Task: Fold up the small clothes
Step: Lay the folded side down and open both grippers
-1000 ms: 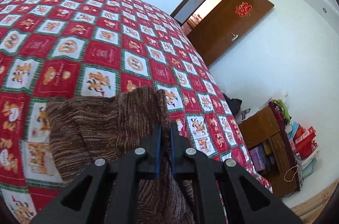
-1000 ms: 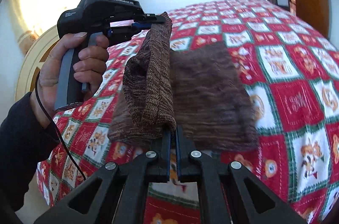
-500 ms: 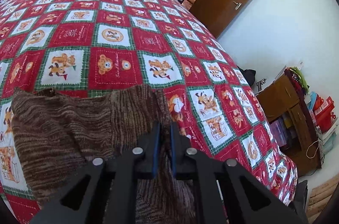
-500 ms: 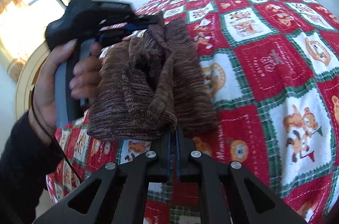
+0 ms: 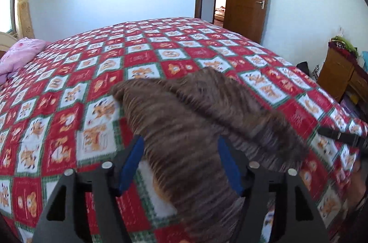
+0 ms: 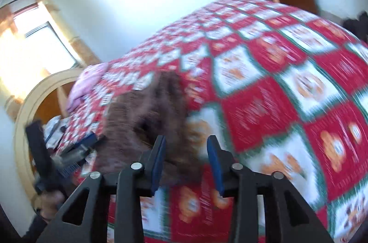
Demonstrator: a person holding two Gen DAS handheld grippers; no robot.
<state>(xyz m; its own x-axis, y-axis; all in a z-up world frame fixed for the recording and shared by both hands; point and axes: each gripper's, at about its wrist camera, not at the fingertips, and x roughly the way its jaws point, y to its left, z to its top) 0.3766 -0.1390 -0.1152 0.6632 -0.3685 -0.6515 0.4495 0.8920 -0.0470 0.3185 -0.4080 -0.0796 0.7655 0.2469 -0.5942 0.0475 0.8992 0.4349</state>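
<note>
Knitwear (image 5: 184,128) lies ahead of and between both grippers, long axis running away. Left gripper (image 5: 181,164) and right gripper (image 6: 186,158) opening, apparently no longer clamping it.

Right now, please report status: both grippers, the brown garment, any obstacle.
Left gripper opening, brown knit garment loose between its pads. Right gripper opening, cloth edge between, not pressed. Garment bunched on red quilt. No obstacle seen.

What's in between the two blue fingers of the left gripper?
The brown knitted garment. In the left wrist view it lies between the fingers of the left gripper, whose jaws are opening.
</note>
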